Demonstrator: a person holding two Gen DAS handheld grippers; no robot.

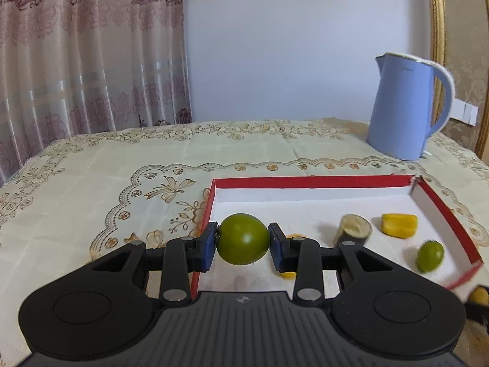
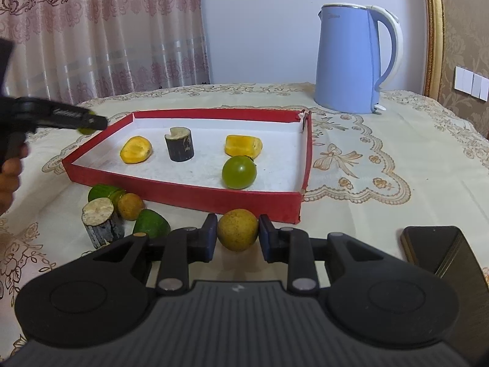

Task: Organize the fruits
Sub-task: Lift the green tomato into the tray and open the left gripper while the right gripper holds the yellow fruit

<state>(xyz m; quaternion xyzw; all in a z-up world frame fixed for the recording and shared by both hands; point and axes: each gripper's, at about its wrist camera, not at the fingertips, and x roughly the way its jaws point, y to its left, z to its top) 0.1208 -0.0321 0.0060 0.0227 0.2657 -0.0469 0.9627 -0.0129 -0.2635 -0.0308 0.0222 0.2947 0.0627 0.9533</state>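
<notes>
My left gripper (image 1: 243, 244) is shut on a round green fruit (image 1: 241, 232), held over the near left corner of the red tray (image 1: 308, 182). In the right wrist view this left gripper (image 2: 96, 124) reaches in from the left, over the tray's left edge. In the tray lie an orange piece (image 2: 136, 150), a dark cane stub (image 2: 179, 144), a yellow piece (image 2: 243, 146) and a green fruit (image 2: 239, 168). My right gripper (image 2: 238, 238) is shut on a yellow-brown round fruit (image 2: 237, 226), just in front of the tray's near wall (image 2: 183, 197).
Loose on the cloth left of my right gripper are a cane stub (image 2: 102, 224), a small orange fruit (image 2: 130, 206) and two green pieces (image 2: 152, 223). A blue kettle (image 2: 351, 58) stands behind the tray. A dark phone (image 2: 443, 253) lies at the near right. A hand (image 2: 10, 171) shows at the left edge.
</notes>
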